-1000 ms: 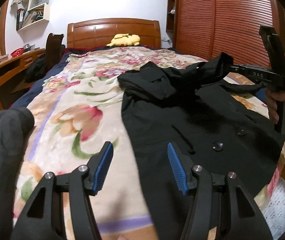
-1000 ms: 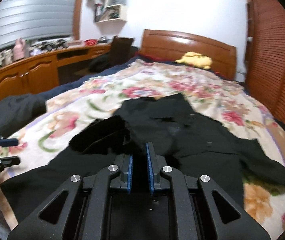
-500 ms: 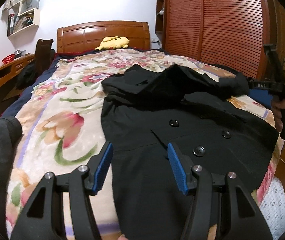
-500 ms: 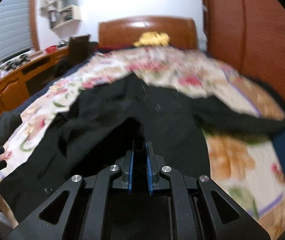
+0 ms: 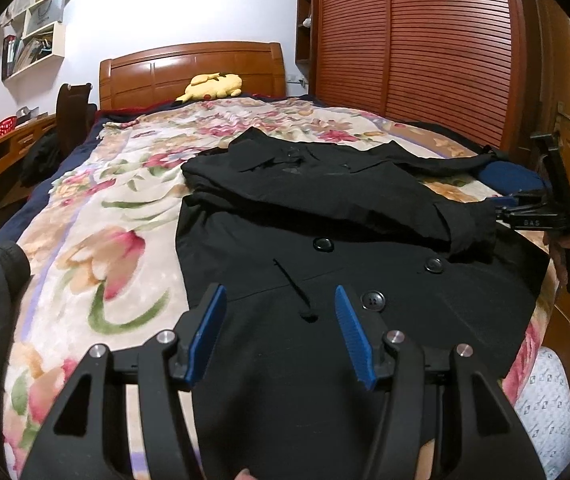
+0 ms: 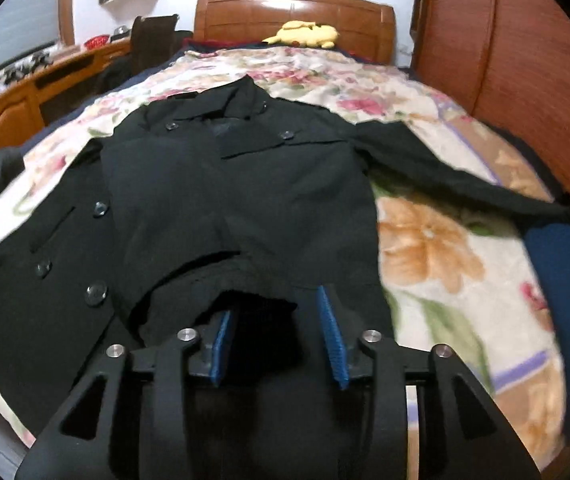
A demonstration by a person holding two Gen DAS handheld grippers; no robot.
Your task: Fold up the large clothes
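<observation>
The right gripper (image 6: 277,328) has just been opening, its jaws apart around the coat (image 6: 213,184) sleeve cuff (image 6: 261,312); the left gripper (image 5: 281,332) hangs apart, empty. Withdraw straight so the folded sleeve lies flat.

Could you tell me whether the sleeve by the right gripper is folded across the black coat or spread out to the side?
Folded across: the sleeve lies over the black coat, its cuff between the right gripper's just-opened jaws.

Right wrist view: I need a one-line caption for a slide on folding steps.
Right gripper, jaws just opened, hovers over the cuff of a sleeve folded across the black coat on the floral blanket.
</observation>
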